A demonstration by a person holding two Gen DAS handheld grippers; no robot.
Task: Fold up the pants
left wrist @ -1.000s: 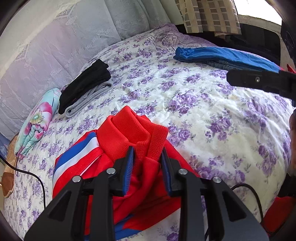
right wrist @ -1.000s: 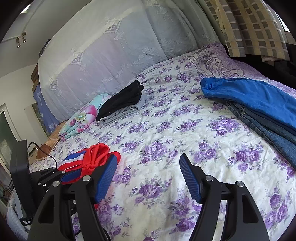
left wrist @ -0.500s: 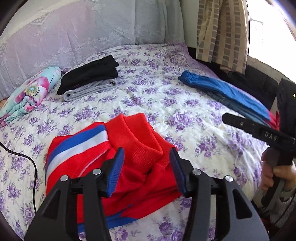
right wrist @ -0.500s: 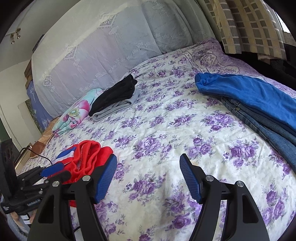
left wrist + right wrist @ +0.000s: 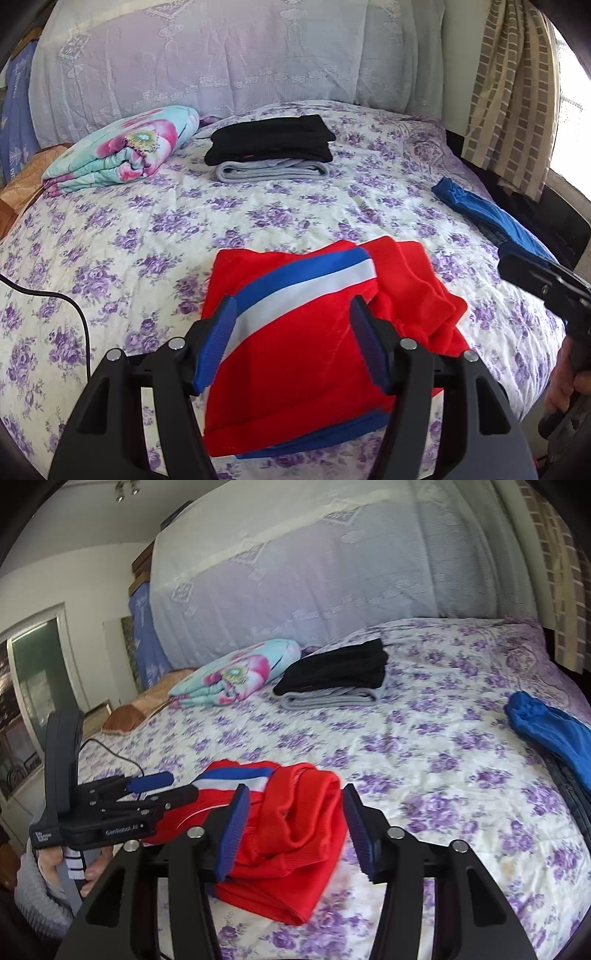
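Folded red pants [image 5: 314,332] with a blue and white stripe lie on the floral bed near its front edge. They also show in the right wrist view [image 5: 288,834]. My left gripper [image 5: 291,343] is open and empty, hovering just above the near part of the pants. In the right wrist view the left gripper [image 5: 162,786] is at the left, over the striped end. My right gripper [image 5: 291,834] is open and empty, low over the right end of the pants. Its body shows at the right edge of the left wrist view [image 5: 546,288].
A stack of folded black and grey clothes [image 5: 271,151] and a folded floral blanket [image 5: 118,151] lie at the far side of the bed. Blue pants over jeans [image 5: 487,218] lie at the right edge. A black cable [image 5: 55,306] runs at the left.
My left gripper let go of the pants, opened wider and pulled back and up. My right gripper swung left toward the pants. The pants now lie folded flat with the stripe on top.
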